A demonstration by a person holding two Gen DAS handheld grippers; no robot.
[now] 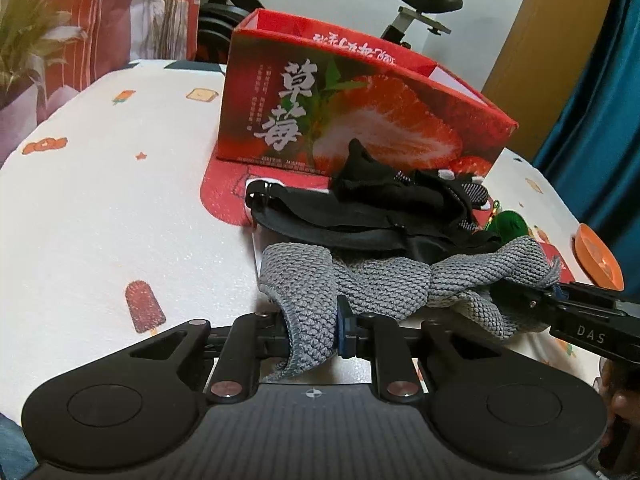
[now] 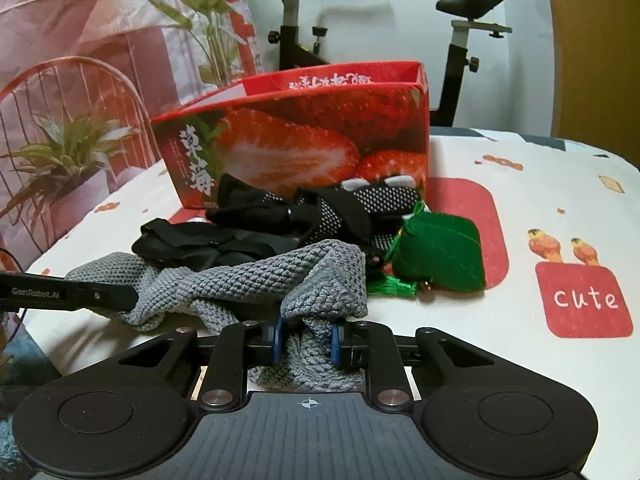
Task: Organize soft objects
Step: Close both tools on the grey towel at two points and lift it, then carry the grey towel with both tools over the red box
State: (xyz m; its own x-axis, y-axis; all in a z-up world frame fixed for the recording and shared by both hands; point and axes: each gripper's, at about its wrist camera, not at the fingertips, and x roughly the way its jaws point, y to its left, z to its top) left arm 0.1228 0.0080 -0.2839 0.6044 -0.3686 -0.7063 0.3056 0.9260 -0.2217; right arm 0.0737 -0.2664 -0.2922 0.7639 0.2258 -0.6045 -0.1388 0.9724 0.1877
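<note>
Left wrist view: left gripper (image 1: 312,334) clenched on one end of the grey knitted cloth (image 1: 384,280), fabric bunched between the blue pads; right gripper (image 2: 306,340) likewise clamped on the other end, a fold hanging below its fingers; the cloth spans between the two, slack and twisted in the middle, low over the bench (image 1: 120,208).

Risks, as I judge them: the loose weave could slip from either pinch if the ends are pulled apart hard; the sagging middle lies against the black strap (image 1: 320,216) and black dotted glove (image 2: 360,204) behind it, so a lift may drag them along; the green leaf-shaped soft thing (image 2: 440,256) with its tassel sits just beside the cloth on the right and could snag; a forward swing could knock the open strawberry box (image 1: 348,108), which stands just behind the pile.

Surface: white cover printed with ice lollies, birds and a red "cute" patch (image 2: 584,300); an orange dish (image 1: 598,256) at the far right edge.

Room: potted plants (image 2: 68,152) left; an exercise bike (image 2: 460,28) behind the box; wooden door and blue curtain (image 1: 592,112) right.
</note>
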